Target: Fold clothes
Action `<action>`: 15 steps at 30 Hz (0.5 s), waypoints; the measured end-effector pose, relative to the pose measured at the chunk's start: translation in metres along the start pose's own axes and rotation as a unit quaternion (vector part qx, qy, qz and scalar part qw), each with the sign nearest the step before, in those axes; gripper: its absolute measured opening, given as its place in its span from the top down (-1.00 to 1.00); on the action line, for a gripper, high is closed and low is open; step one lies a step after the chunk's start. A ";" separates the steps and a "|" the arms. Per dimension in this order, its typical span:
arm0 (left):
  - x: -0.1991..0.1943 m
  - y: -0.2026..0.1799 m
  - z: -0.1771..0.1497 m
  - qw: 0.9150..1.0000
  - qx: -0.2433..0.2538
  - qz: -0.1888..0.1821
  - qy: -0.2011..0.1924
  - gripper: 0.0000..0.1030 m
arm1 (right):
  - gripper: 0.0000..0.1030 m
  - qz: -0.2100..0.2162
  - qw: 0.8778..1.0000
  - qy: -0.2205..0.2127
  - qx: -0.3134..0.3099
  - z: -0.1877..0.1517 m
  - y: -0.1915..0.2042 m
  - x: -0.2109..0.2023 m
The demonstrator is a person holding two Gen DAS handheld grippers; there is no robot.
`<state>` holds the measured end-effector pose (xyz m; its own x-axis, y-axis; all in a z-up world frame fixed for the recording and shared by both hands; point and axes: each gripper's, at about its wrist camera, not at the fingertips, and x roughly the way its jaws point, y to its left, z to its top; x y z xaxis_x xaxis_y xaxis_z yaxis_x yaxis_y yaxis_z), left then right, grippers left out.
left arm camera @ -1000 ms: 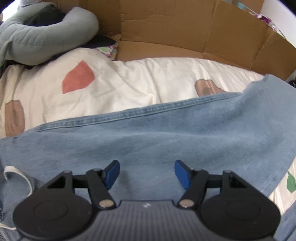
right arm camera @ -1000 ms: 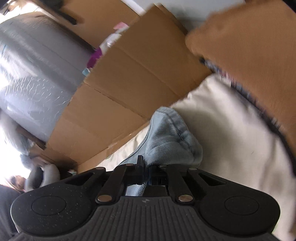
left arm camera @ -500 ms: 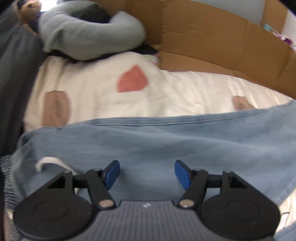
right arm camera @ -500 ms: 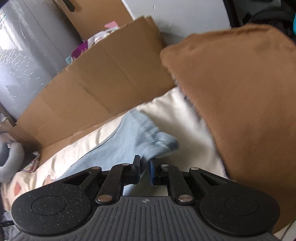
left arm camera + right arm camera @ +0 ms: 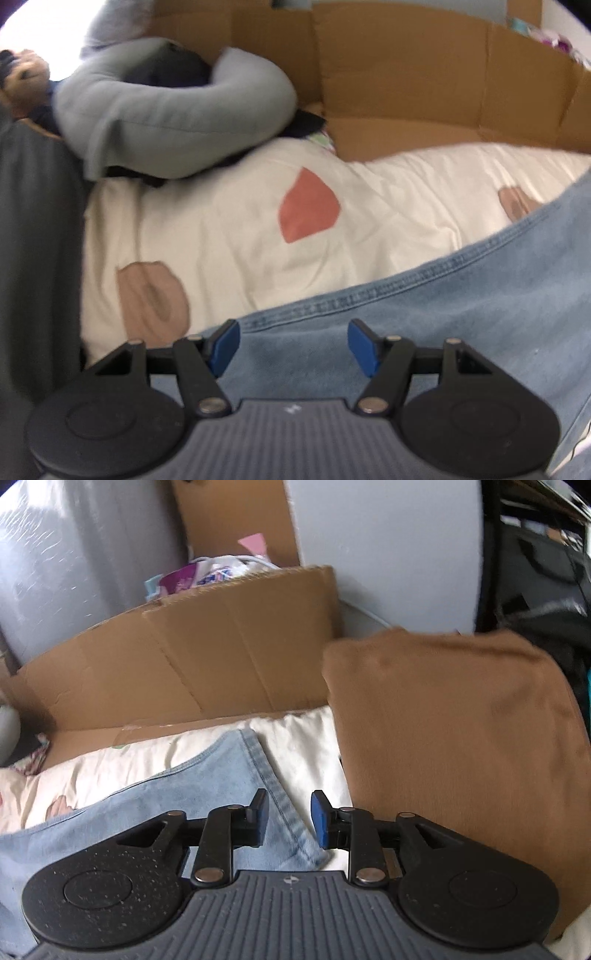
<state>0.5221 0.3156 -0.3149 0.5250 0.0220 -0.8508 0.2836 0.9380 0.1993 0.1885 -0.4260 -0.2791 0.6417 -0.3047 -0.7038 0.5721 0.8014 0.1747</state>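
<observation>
Light blue jeans (image 5: pixel 443 325) lie spread on a cream bedsheet (image 5: pixel 229 229) with red and tan patches. My left gripper (image 5: pixel 293 341) hovers open above the denim near its stitched edge, nothing between its blue pads. In the right wrist view the hem end of a jeans leg (image 5: pixel 236 771) lies flat on the sheet. My right gripper (image 5: pixel 288 818) is above that hem, its jaws opening, with the denim lying below them and not pinched.
A folded brown garment (image 5: pixel 461 738) lies right of the hem. Cardboard walls (image 5: pixel 207 668) (image 5: pixel 424 81) stand along the far side of the bed. A grey neck pillow (image 5: pixel 166 110) on dark clothes sits at the back left. A dark grey cloth (image 5: pixel 33 258) covers the left edge.
My right gripper let go of the jeans leg end, which dropped flat on the sheet, and the gripper rose and rolled. My left gripper slid sideways over the denim, still open.
</observation>
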 end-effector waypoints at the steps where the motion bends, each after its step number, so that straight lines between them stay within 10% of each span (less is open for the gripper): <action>1: 0.004 -0.004 0.004 1.000 0.020 -0.001 0.005 -0.29 | 0.32 0.002 1.000 0.002 -0.010 0.006 0.003 0.001; 15: 0.042 -0.023 0.028 0.984 0.164 -0.041 0.055 -0.28 | 0.19 0.017 0.984 0.057 -0.171 0.045 0.057 0.079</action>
<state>0.5595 0.2851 -0.3417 0.4052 0.0057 -0.9142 0.5747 0.7762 0.2595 0.2952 -0.4274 -0.2936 0.5848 -0.2314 -0.7775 0.3345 0.9420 -0.0287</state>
